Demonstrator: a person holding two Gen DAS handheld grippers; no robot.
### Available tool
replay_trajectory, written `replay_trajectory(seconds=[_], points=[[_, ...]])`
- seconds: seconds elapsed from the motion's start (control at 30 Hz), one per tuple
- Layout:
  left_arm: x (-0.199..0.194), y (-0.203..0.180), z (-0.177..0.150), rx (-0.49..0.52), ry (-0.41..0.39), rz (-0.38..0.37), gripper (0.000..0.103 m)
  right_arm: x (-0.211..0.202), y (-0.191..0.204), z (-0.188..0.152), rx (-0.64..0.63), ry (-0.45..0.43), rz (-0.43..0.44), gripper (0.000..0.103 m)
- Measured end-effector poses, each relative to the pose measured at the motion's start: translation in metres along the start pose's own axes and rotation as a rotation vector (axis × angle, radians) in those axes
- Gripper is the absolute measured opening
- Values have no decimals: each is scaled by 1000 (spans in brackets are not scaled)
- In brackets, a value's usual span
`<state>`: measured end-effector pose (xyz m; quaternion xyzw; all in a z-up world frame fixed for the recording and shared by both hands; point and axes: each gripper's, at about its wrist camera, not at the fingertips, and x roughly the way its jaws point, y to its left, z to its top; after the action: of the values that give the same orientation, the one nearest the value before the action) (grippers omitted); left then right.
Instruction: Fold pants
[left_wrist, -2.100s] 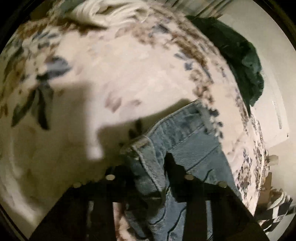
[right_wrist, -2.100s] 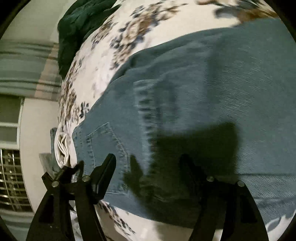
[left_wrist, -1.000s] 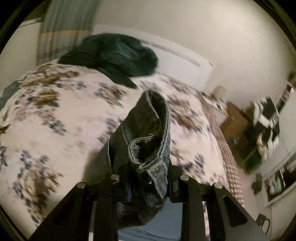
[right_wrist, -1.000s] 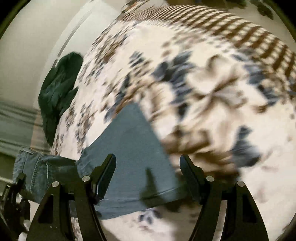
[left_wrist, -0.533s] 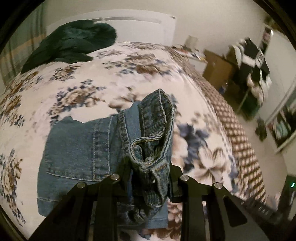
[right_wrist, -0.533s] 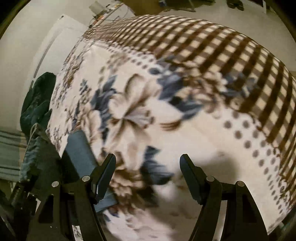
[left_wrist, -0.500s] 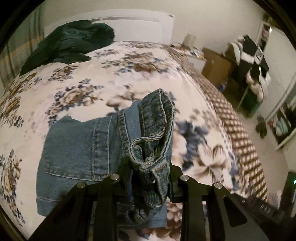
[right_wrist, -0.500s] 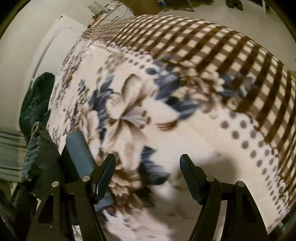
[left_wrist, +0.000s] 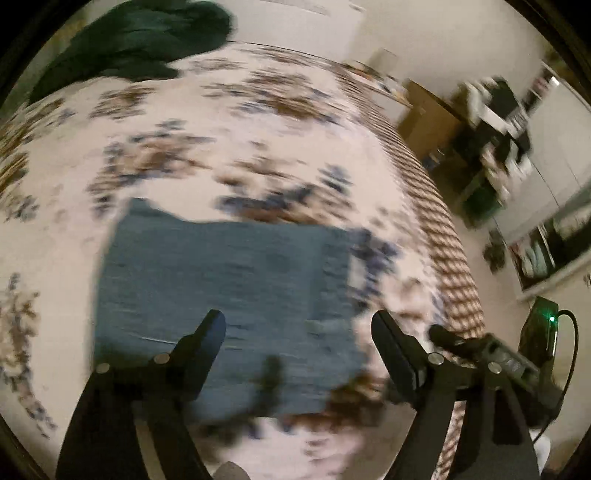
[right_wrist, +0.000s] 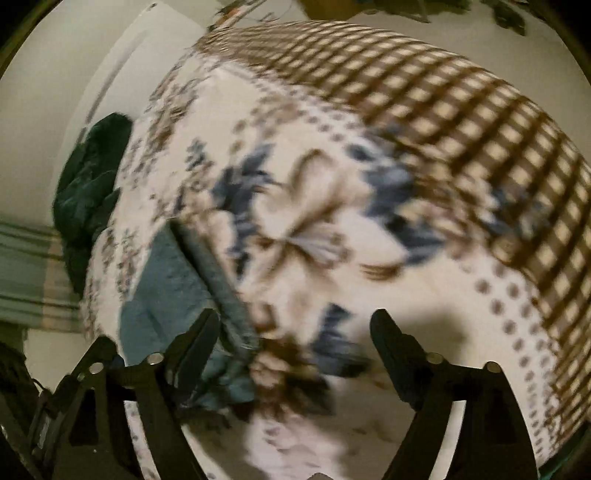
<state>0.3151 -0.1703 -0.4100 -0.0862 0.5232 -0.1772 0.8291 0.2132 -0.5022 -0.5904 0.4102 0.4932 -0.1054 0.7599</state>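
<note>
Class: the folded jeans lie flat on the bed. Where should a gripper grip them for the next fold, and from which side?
Probably the jeans' right edge, approached from the right: it is a free edge on the blanket, nearest the open left gripper. Blur hides detail.

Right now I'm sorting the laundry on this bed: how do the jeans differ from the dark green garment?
The jeans are blue denim; the dark green garment is deep green. The jeans lie flat in a folded rectangle; the green garment sits in a rumpled heap. The jeans are near the checked edge of the floral bedspread; the green garment lies at the far end by the wall. Both rest on the bedspread, and no hand-held gripper touches either.
</note>
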Motion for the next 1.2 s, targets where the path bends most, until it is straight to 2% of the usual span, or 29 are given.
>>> replay_trajectory(seconds=[0.2, 0.33, 0.43, 0.47, 0.5, 0.53, 0.6, 0.67, 0.77, 0.9, 0.93, 0.97, 1.03, 1.07, 1.13, 1.17, 1.2], points=[[3, 129, 14, -166, 47, 230, 81, 52, 41, 21, -43, 114, 99, 91], [14, 166, 7, -206, 81, 283, 81, 88, 63, 22, -81, 194, 104, 91], [22, 170, 2, -185, 100, 297, 81, 104, 75, 10, -105, 240, 97, 89], [25, 169, 0, -177, 108, 292, 81, 108, 77, 5, -113, 253, 87, 77], [28, 167, -1, -170, 117, 286, 81, 114, 83, -3, -142, 267, 48, 43], [30, 164, -3, -161, 125, 279, 81, 113, 87, -8, -171, 243, -2, 38], [33, 161, -3, -152, 135, 260, 81, 103, 92, -15, -185, 195, -15, 20], [33, 158, -3, -155, 137, 242, 81, 86, 89, -16, -140, 164, 3, 15], [36, 158, 6, -179, 142, 215, 81, 52, 87, -20, -142, 87, -43, 13], [44, 156, 24, -195, 138, 174, 81, 50, 68, -21, -105, 108, -106, 12], [49, 155, 31, -197, 139, 150, 81, 57, 64, -22, -110, 146, -106, 12], [55, 155, 37, -195, 146, 138, 81, 70, 63, -23, -118, 227, -105, 13], [72, 158, 51, -185, 178, 129, 81, 79, 57, -20, -120, 275, -93, 17], [79, 160, 57, -181, 188, 126, 81, 79, 59, -16, -126, 267, -84, 25], [92, 162, 68, -163, 200, 130, 81, 74, 63, -1, -118, 231, -38, 46], [97, 162, 73, -154, 207, 132, 82, 71, 64, 8, -106, 201, -11, 65], [100, 163, 76, -147, 210, 134, 82, 71, 68, 18, -96, 168, 23, 71]])
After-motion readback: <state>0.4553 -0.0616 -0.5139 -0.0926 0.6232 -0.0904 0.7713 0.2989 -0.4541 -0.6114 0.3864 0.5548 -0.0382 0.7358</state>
